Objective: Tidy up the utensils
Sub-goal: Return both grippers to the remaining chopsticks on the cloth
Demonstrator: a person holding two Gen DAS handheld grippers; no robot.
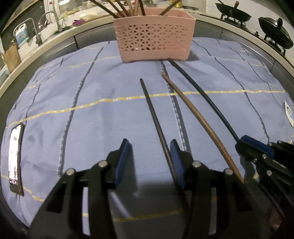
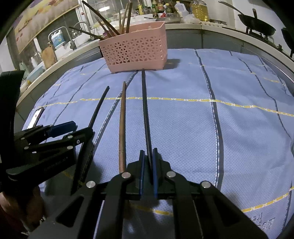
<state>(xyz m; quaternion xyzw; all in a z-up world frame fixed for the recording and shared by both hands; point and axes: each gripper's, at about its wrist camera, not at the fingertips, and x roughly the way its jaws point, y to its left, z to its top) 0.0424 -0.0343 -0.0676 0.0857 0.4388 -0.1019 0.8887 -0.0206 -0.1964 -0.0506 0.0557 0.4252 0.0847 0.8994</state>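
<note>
Left gripper (image 1: 150, 156) fingers standing apart, thin black chopstick (image 1: 156, 125) lying between them, unpressed. Right gripper (image 2: 148, 161) fingers clamping long black chopstick (image 2: 145, 110).

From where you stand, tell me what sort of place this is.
Most likely a home kitchen. Black woks sit on a gas stove along the counter, a sink faucet stands at the left, and bottles of cooking oil line the back.
</note>
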